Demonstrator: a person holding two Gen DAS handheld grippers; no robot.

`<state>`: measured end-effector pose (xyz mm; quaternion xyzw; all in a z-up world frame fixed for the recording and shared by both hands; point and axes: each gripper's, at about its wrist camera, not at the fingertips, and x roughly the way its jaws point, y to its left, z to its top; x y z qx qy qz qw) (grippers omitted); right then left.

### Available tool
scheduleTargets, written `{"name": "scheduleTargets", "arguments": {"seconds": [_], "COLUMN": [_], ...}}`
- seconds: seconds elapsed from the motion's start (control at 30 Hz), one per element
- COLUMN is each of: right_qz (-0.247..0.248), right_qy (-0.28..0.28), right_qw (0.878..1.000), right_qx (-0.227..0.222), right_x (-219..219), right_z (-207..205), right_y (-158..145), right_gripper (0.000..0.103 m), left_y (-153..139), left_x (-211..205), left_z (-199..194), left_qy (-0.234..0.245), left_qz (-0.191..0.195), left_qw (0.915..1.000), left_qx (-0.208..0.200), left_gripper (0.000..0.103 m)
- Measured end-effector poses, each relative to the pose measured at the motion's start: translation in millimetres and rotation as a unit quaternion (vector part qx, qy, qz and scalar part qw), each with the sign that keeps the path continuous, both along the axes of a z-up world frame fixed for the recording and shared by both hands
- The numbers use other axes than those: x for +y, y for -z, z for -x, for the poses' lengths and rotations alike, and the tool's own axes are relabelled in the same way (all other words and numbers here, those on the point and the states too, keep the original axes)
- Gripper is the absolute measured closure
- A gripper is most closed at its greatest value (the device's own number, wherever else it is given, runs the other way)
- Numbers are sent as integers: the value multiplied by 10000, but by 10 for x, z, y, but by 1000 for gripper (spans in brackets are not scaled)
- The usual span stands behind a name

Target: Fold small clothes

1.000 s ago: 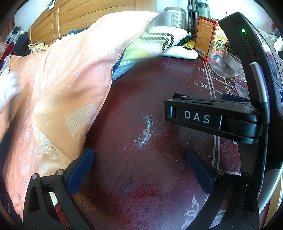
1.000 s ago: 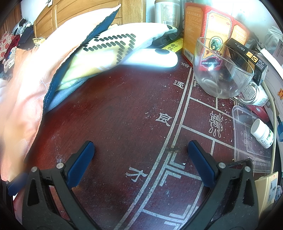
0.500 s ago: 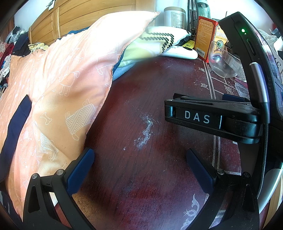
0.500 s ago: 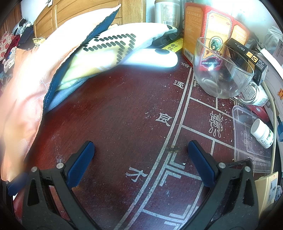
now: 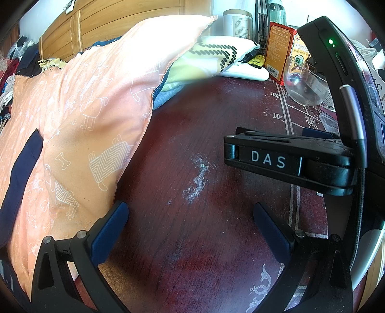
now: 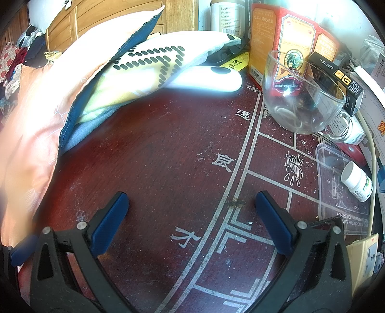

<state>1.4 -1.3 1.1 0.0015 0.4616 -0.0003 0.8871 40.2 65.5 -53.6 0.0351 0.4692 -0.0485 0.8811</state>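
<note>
Both grippers rest low over the dark red table, and the table serves as the landmark here. The left gripper has its blue-padded fingers spread wide with nothing between them, over a bare patch of table that carries a whitish smear. The right gripper is likewise spread and empty, its pads over the white lines and characters printed on the tabletop. In the left view its black body, marked DAS, lies along the table's right side.

The orange cloth, printed with white dogs and bones, lies heaped on the table's left side, its edge just beside the left gripper's left finger. A dark navy strip crosses the cloth near the table's left edge; whether it is part of the same garment or a separate piece is hard to tell. Behind the orange cloth, toward the table's far side, a yellow and white piece with black dashes lies on a blue layer.

At the table's far right stand a glass cup, red and orange boxes, a tin and a white oblong device. Nearer, on the right edge, a clear tray holds a small white bottle.
</note>
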Motion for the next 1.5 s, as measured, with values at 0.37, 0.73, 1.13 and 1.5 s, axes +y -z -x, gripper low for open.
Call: {"name": "scheduleTargets", "arguments": {"seconds": [0.37,0.73,1.13,1.5], "right_qz": [0,0,16,-527], "right_qy": [0,0,-25,-685], "right_qw": [10000,10000,10000,9941], "right_qx": [-1,0,-8,-647], "right_x": [1,0,10,-20], "right_z": [1,-1,4,130], "right_y": [0,-1,-1,-275], "right_gripper": [0,0,0,0], "left_y": [0,0,26,-473], "left_x": [-1,1,-14,387], "left_z": [0,0,-30,460], "left_qy": [0,0,186,1137], "left_qz": [0,-1,13,734], "left_qw": [10000,10000,9998,9892], "left_qx": [0,0,-25,-559], "left_gripper": [0,0,0,0]}}
